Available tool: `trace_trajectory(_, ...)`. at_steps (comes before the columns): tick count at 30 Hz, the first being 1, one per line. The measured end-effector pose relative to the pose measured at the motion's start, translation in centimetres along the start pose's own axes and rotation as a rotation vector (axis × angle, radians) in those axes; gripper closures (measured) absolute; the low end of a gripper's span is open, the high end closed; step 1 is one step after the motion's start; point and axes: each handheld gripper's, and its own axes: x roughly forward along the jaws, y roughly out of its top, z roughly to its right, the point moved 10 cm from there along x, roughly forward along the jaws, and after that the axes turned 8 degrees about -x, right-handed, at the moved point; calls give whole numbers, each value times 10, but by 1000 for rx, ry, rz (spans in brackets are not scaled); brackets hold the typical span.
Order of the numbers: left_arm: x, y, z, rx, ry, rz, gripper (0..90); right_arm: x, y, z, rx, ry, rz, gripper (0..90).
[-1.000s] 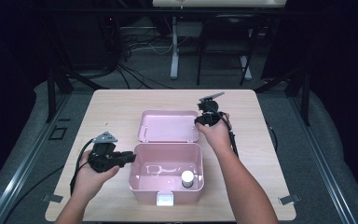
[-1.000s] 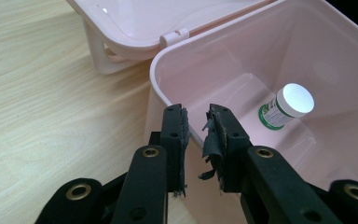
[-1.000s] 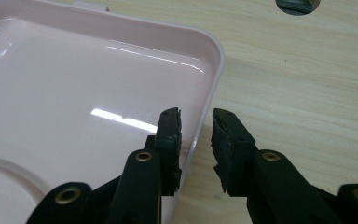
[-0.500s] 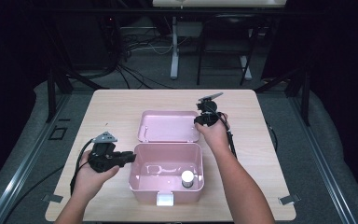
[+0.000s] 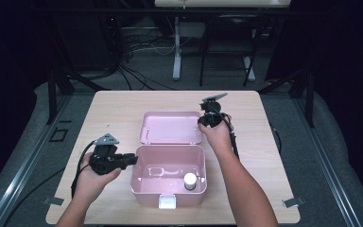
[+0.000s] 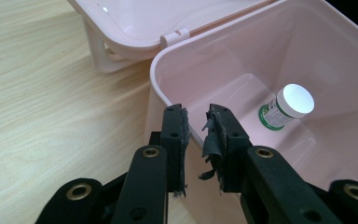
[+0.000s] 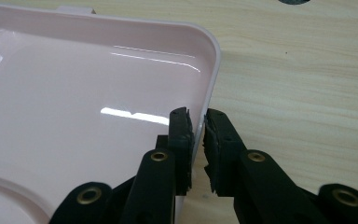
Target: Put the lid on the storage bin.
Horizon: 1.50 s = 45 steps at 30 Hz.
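**Inspector:** Start at the tongs. State of each?

**Assistant:** The right tongs [image 7: 198, 116] have just been closing. They are now pressed onto the rim of the pink lid [image 7: 74, 93], one pad inside the rim and one outside. In the high view they sit at the lid's 3 o'clock edge. The left tongs [image 6: 196, 116] straddle the rim of the pink box [image 6: 223, 35] at its 9 o'clock wall, with the wall pinched between the worn pads.

**Inspector:** Position of lid and box?

**Assistant:** The lid lies flat and fully open on the counter [image 5: 123, 109], hinged to the box at the box's 12 o'clock side. The box stands toward 6 o'clock from the counter's middle, its pale latch facing the person.

**Inspector:** Contents?

**Assistant:** One small bottle [image 6: 286, 107] with a white cap and green-edged label stands upright on the box floor near the 4 o'clock corner. The label is too small to read.

**Inspector:** Significance of the closing?

**Assistant:** In my judgement the grip on the lid is only just made. The lid has not lifted. The work in hand appears to be shutting the box: the left tongs steady the body while the right swing the lid over toward 6 o'clock.

**Inspector:** Risks?

**Assistant:** The rim is thin and glossy, so the frayed pads may slip. The bottle stands below the box rim and should clear the lid.
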Motion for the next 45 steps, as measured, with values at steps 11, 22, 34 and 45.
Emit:
trace_trajectory(11,0,0,0,-2,2,1,769,-4,1,0,19,0,7,828)
trace_trajectory(22,0,0,0,-4,2,1,771,-10,4,-1,23,-2,31,838)
trace_trajectory(34,0,0,0,-10,0,3,771,-19,10,-2,22,-4,60,850)
trace_trajectory(45,1,0,0,-13,1,9,772,-28,14,-3,15,1,97,856)
